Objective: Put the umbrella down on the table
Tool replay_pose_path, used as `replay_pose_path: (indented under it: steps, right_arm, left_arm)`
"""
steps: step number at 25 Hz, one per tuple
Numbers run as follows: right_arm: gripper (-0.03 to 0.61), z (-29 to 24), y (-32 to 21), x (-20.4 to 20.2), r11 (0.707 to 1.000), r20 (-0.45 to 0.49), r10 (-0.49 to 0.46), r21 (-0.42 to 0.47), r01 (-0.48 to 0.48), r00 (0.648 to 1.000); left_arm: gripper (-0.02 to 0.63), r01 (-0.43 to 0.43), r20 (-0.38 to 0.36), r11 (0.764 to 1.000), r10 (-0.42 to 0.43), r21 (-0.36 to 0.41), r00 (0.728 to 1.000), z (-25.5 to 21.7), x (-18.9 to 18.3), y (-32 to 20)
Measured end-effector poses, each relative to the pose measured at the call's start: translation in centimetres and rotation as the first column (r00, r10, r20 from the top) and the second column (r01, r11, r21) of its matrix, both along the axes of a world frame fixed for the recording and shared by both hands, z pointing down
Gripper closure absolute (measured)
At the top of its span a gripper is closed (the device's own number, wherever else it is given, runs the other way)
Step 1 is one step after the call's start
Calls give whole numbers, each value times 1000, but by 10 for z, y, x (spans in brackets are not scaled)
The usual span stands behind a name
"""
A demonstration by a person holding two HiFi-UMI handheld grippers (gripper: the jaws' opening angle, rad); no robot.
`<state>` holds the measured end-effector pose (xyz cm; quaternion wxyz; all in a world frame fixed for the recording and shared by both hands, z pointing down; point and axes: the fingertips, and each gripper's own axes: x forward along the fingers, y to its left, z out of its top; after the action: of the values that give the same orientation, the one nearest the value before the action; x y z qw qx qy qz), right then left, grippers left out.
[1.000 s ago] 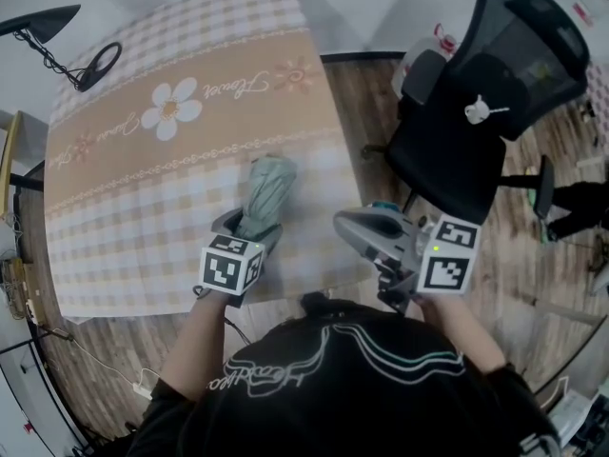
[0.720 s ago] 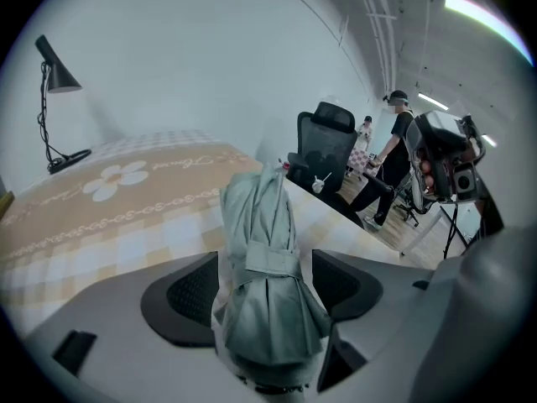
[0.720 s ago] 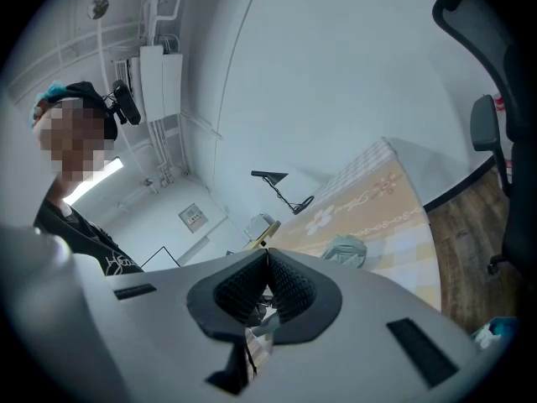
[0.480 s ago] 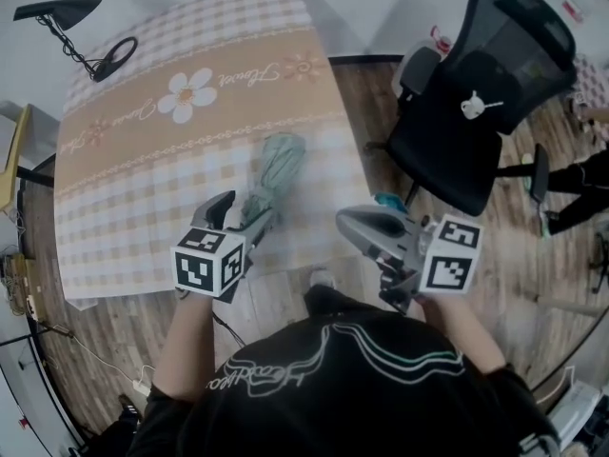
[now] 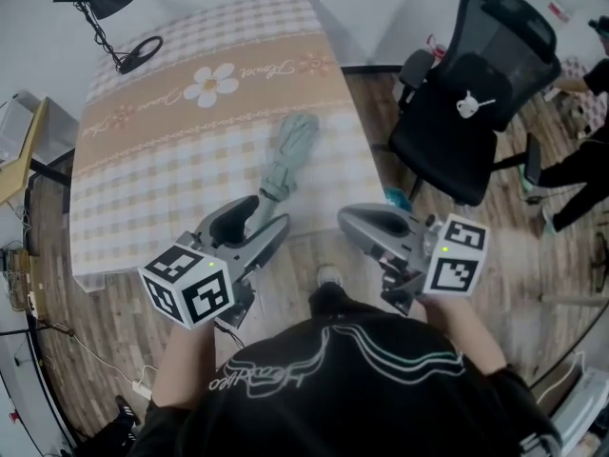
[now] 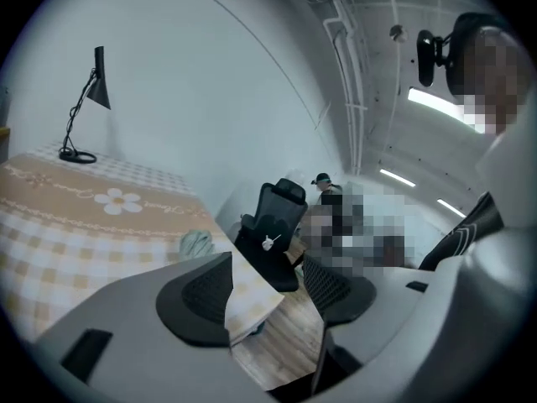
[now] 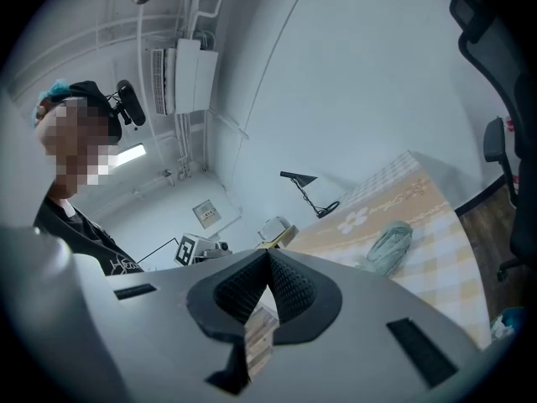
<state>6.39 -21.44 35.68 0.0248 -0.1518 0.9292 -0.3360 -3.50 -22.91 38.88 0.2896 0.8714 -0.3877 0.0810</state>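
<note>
The folded grey-green umbrella lies on the checked tablecloth of the table, its handle end toward the near edge. My left gripper hangs just short of that handle, apart from it. Its jaws stand open and are closing, with nothing between them. The left gripper view shows the same gripper with the umbrella beyond its left jaw. My right gripper is off the table's near right corner, shut and empty. In the right gripper view its pads meet at the gripper's tip, and the umbrella lies far off.
A black office chair stands right of the table on the wooden floor. A black desk lamp sits at the table's far left corner. Another person is at the right edge. A shelf borders the left.
My left gripper has come off the umbrella's handle and drawn back and up toward me. The umbrella stays lying on the table. The right gripper has shifted only slightly.
</note>
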Motion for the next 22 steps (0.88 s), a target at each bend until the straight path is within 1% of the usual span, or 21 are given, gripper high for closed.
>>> replay_pose_path:
  steps: [3,8,10,11,13,15,16,19,22]
  right_arm:
    - [566,-14,28,-7,1000,5,9,30,-9,1000]
    - [566,-24,85,-24,996,15,21,86,-23,1000]
    - [566,-30,99,-31,995,15,23,101,-24,1000]
    - [566,-34,104,-33,994,16,23,105,-25,1000]
    - [566,-40,114,-36,993,24,25,111,-28,999]
    - [566,-44,124,-39,993,34,25,118,-29,999]
    - [566,-45,130,-41,992,37,23,121,-27,999]
    - [566,-47,149,-46,991,40,11,129,-16,999]
    - [566,-50,162,-50,990,47,2,143,-8,999]
  left_arm:
    - [382,-30,-56,999,31,28,998,-21,2,33]
    - [499,-64,-79,993,71,97,994,-42,-6,94]
    - [546,-72,-106,991,84,113,991,-52,-9,109]
    - [560,-76,-132,991,91,114,987,-58,-10,115]
    - [583,-82,-195,990,103,116,975,-70,-12,127]
    - [609,-73,-235,989,102,129,967,-79,-16,139]
    - [617,-68,-238,988,100,139,966,-81,-18,146]
    - [617,-69,-222,983,107,170,969,-88,-21,165]
    - [617,-65,-222,979,108,195,969,-95,-22,180]
